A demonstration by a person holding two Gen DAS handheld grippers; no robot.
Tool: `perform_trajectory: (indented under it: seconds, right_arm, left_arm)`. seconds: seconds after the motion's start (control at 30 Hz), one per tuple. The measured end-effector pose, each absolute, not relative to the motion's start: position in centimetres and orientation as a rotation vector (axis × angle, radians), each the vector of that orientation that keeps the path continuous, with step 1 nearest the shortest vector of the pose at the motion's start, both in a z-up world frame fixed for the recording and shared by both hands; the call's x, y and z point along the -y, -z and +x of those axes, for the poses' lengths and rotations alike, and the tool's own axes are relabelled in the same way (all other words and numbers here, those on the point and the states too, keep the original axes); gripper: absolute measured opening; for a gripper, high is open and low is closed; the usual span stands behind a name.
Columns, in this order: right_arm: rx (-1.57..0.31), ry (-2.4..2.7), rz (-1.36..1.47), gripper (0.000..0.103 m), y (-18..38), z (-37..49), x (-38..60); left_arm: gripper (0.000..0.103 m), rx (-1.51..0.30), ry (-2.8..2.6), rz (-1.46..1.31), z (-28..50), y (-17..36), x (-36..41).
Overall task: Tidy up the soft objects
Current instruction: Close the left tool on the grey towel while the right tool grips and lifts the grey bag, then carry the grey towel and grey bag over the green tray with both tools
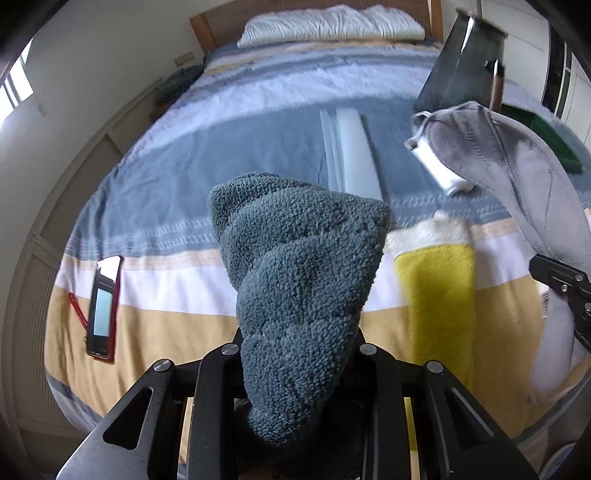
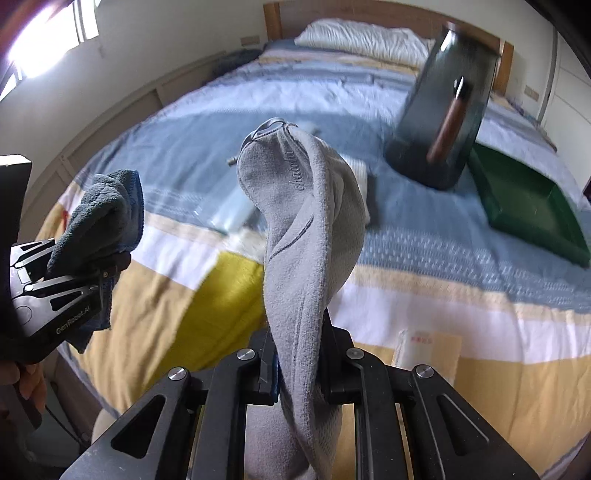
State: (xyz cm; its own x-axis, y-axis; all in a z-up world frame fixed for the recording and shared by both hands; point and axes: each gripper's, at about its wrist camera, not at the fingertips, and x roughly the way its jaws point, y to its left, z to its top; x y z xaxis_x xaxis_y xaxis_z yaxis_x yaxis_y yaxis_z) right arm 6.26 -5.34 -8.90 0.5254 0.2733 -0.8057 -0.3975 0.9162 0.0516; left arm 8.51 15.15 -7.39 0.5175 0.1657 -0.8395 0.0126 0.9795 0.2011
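My left gripper is shut on a fluffy dark teal towel, which bunches up between its fingers above the bed; the right wrist view shows the same teal towel in the left gripper at the left edge. My right gripper is shut on a grey fleece garment that stands up from its fingers. In the left wrist view the grey garment hangs at the right, with part of the right gripper showing. A yellow and white plush cloth lies on the bed between them.
The striped bedspread carries a red-cased phone, a clear plastic packet, a dark smoky bin with a brown handle, a green tray and a paper slip. A white pillow rests against the wooden headboard. A wall runs along the left.
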Motion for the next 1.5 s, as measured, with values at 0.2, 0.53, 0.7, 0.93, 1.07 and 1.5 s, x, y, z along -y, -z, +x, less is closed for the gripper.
perform_trajectory:
  seconds: [0.2,0.53,0.7,0.93,1.07,1.5]
  right_arm:
    - [-0.837,-0.413,-0.129,0.014,4.4,3.8,6.4]
    - [-0.693,-0.346,-0.054,0.014,-2.9,-0.7,14.8]
    - [-0.635,-0.263,-0.032,0.014,-5.4,-2.4,20.3]
    - [-0.599,-0.152,-0.02,0.014,-6.3,-3.9,27.8]
    - [-0.599,-0.103,-0.012,0.014,-6.1,-3.1,30.9]
    - [-0.676,0.034,-0.016,0.015,-2.6,9.4,39.1]
  left_arm:
    - [0.024,-0.952,-0.085,0.19,7.1,3.2,-13.7]
    - [0.024,-0.833,0.036,0.199,5.5,-2.5,-6.9]
    - [0.024,-0.783,0.119,0.231,5.5,-4.3,-2.5]
    - [0.024,-0.755,0.229,0.28,7.0,-5.3,4.3]
    - [0.024,-0.756,0.286,0.291,8.6,-5.2,8.2]
    - [0.024,-0.913,0.347,0.175,22.5,-1.5,19.2]
